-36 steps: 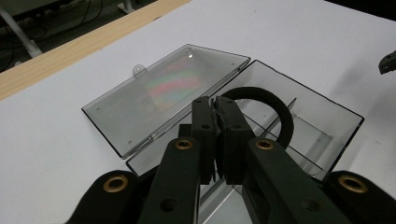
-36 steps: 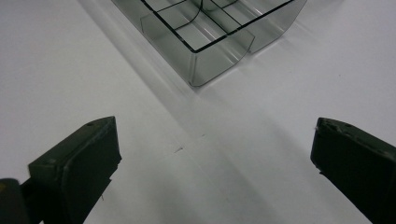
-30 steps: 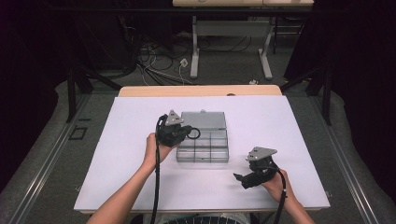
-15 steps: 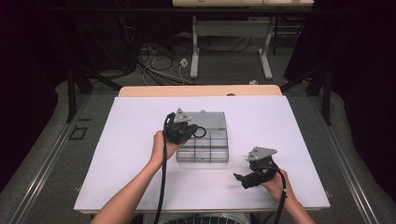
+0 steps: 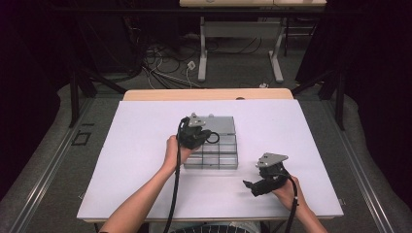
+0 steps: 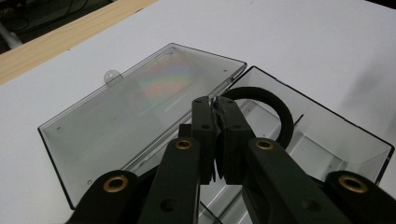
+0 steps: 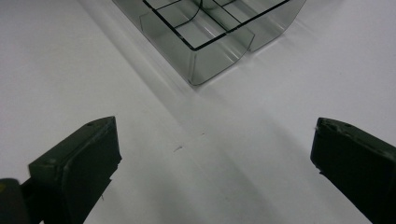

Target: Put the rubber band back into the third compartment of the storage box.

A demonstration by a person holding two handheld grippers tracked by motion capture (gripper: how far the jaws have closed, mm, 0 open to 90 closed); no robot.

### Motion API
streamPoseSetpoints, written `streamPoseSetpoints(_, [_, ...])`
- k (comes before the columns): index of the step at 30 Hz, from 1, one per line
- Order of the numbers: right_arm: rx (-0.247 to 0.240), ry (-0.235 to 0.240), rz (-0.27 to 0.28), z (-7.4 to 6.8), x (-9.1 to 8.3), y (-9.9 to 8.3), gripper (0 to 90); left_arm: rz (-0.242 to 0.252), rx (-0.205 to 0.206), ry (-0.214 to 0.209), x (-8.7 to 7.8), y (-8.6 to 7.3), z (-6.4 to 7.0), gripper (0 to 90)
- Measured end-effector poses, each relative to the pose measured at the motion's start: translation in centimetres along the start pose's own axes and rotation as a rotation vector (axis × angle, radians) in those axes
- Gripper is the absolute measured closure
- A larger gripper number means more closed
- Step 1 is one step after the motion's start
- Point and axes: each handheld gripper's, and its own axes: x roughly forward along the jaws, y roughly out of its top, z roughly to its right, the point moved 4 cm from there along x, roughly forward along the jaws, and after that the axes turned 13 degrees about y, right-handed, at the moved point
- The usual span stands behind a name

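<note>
Pinching a black rubber ring point(image 6: 275, 109), the left tool point(image 6: 215, 105) hangs over the clear compartment box point(image 5: 212, 153) at its far cells (lid point(image 6: 140, 102) laid flat behind). Ring looks light and floppy; grip at the rim. Right tool point(image 5: 248, 187) rests released on the table point(image 5: 136, 145), well apart.

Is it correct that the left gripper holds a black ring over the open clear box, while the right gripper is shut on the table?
Not quite. The right gripper is open: the right gripper view shows its jaws wide apart over the white table. The rest stands: the left gripper is shut on the black ring over the open clear box.
</note>
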Motion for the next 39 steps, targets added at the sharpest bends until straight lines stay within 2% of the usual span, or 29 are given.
streamPoseSetpoints(13, [-0.003, 0.002, 0.005, 0.0, 0.1, 0.0, 1.1, -0.028, 0.019, -0.024, 1.1, -0.1, 1.3, 87.0])
streamPoseSetpoints(25, [-0.001, 0.004, -0.004, 0.0, 0.0, 0.0, 1.1, -0.054, 0.053, -0.023, 2.0, -0.3, 2.1, 87.0])
streamPoseSetpoints(39, [-0.001, 0.004, -0.005, 0.0, 0.0, -0.1, 1.1, -0.075, 0.066, -0.028, 3.1, -0.3, 3.0, 86.9])
